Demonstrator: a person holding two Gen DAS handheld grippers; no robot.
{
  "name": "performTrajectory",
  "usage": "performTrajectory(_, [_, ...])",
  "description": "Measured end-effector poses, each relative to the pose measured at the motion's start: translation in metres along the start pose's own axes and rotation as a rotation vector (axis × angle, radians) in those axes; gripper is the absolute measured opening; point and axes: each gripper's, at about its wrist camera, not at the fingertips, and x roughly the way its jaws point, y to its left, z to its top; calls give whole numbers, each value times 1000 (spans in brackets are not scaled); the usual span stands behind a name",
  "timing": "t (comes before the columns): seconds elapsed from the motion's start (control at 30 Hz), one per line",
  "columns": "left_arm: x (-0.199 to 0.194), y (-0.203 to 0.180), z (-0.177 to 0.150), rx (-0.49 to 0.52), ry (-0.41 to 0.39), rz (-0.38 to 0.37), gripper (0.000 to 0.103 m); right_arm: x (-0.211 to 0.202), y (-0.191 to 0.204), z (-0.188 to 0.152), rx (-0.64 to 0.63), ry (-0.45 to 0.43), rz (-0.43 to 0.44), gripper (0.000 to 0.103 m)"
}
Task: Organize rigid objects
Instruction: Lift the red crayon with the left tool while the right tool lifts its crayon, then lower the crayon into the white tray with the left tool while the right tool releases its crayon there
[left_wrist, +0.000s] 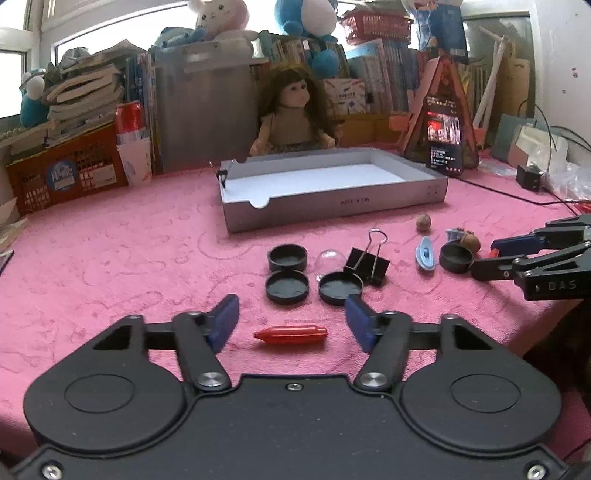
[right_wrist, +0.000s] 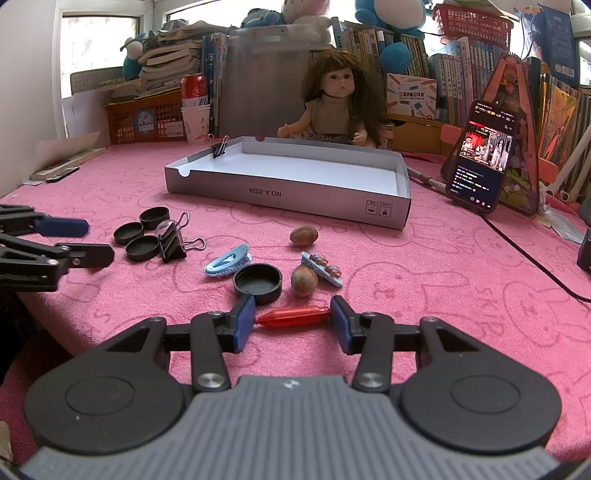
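Observation:
A red capsule-shaped piece (left_wrist: 290, 334) lies on the pink cloth between the fingers of my left gripper (left_wrist: 291, 306), which is open; its blue pads stand well clear of the piece. My right gripper (right_wrist: 293, 306) is shut on a second red piece (right_wrist: 293, 316), one pad against each end. Just beyond it lie a black cap (right_wrist: 257, 282), two nuts (right_wrist: 304, 281), a light blue hair clip (right_wrist: 227, 264) and a decorated clip (right_wrist: 321, 271). Three more black caps (left_wrist: 287, 286), a clear dome (left_wrist: 328, 260) and a black binder clip (left_wrist: 365, 264) lie ahead of the left gripper.
A shallow grey cardboard box (right_wrist: 288, 192) lies open farther back, with a small binder clip (right_wrist: 220, 147) on its left rim. Behind it sit a doll (right_wrist: 338, 107), a propped phone (right_wrist: 480, 162) with its cable (right_wrist: 532, 262), an orange crate (left_wrist: 62, 173) and books.

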Motion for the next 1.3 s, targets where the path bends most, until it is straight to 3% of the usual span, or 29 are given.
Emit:
performTrajectory(0.13, [-3,5,-3,-18,26,5,67,0,0,0,-1,-1,0,53])
performTrajectory(0.27, [1,7,-11,-59,57,5,61,0,0,0,-1,0,-1,51])
performTrajectory(0.33, [1,6,-11,-58,58,12,53,0,0,0,-1,0,-1,49])
performTrajectory(0.37, [1,4,-11,-51,55,15,41,-1,0,0,1,-1,0,49])
performTrajectory(0.73, [4,1,7,-67,53,39,42,-9,2,5,29,-21,-17,49])
performTrajectory(1.03, [27,12,41,-132,62,53,42,0,-14,35,166,-10,-70,49])
performTrajectory(1.3, [44,15,77,-142,18,71,42,22,-33,60,287,5,-97,49])
